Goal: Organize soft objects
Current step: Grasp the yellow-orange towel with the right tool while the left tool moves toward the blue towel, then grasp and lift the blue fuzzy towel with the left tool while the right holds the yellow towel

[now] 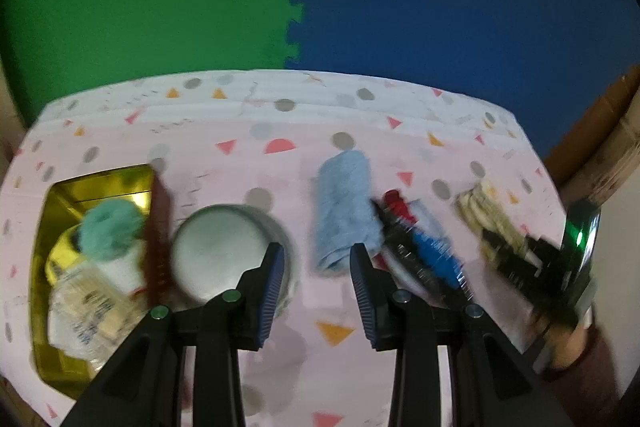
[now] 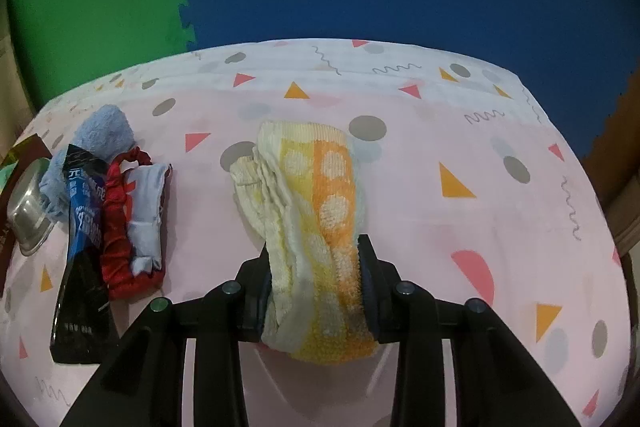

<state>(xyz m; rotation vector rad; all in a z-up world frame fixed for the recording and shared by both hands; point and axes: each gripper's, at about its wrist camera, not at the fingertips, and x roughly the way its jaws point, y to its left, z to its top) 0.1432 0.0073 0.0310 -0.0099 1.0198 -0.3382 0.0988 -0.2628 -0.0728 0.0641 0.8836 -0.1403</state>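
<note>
My right gripper (image 2: 315, 255) is shut on a yellow and orange dotted towel (image 2: 320, 187), both pads pressing its near end while the rest lies on the table. In the left wrist view that gripper (image 1: 496, 247) shows blurred at the right, with the towel (image 1: 478, 211) in it. My left gripper (image 1: 317, 259) stands open above the table. The near end of a rolled pale blue towel (image 1: 344, 207) shows in its gap, and neither pad touches it. A red scrunchie (image 2: 116, 227) and a folded pale cloth (image 2: 148, 211) lie beside the blue towel (image 2: 104, 135).
A gold box (image 1: 44, 307) at the left holds a teal fluffy ball (image 1: 110, 229) and a plastic packet (image 1: 84, 311); its dark red lid (image 1: 158, 239) stands at its side. A metal bowl (image 1: 216, 251) and a black and blue pouch (image 2: 82, 247) lie nearby. The pink patterned tablecloth (image 2: 460, 147) ends at green and blue mats.
</note>
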